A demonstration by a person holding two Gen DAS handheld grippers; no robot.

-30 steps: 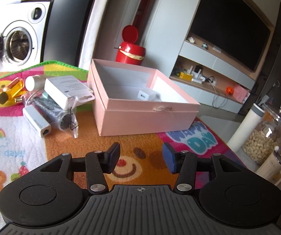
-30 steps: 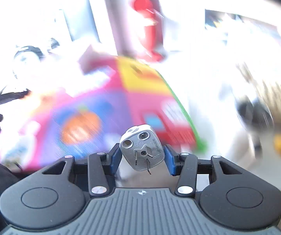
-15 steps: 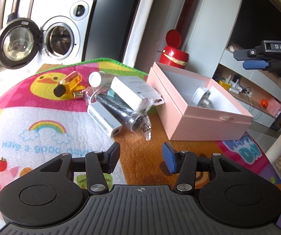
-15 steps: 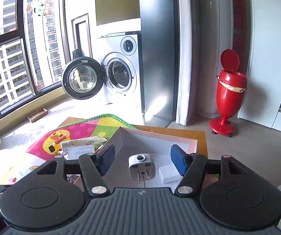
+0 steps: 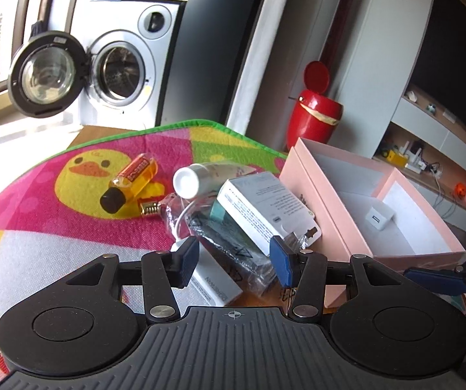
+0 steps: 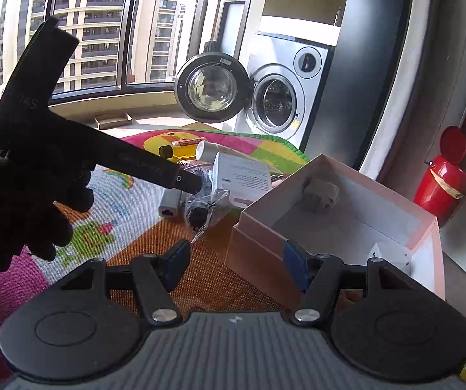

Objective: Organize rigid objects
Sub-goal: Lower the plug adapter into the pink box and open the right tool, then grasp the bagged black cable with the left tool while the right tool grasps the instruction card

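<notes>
My left gripper (image 5: pixel 234 260) hangs open over a pile on the colourful mat: a black item in a clear bag (image 5: pixel 233 247), a white adapter box (image 5: pixel 213 279), a white carton (image 5: pixel 262 204), a white tube (image 5: pixel 200 175) and an amber bottle (image 5: pixel 132 178). Nothing is pressed between its pads. My right gripper (image 6: pixel 236 263) stands open and empty just in front of the near corner of the pink box (image 6: pixel 255 243). Inside the box lie a grey plug (image 6: pixel 320 193) and a white charger cube (image 5: pixel 379 217).
A gloved hand (image 6: pixel 15 211) holds the left gripper (image 6: pixel 190 185) at the left of the right wrist view. A washing machine (image 5: pixel 119 74) with its door open and a red bin (image 5: pixel 314 120) stand behind the mat. Shelves line the right wall.
The right gripper opened and let go of the grey plug, which now lies in the pink box, then drew back. The left gripper moved up close over the pile.
</notes>
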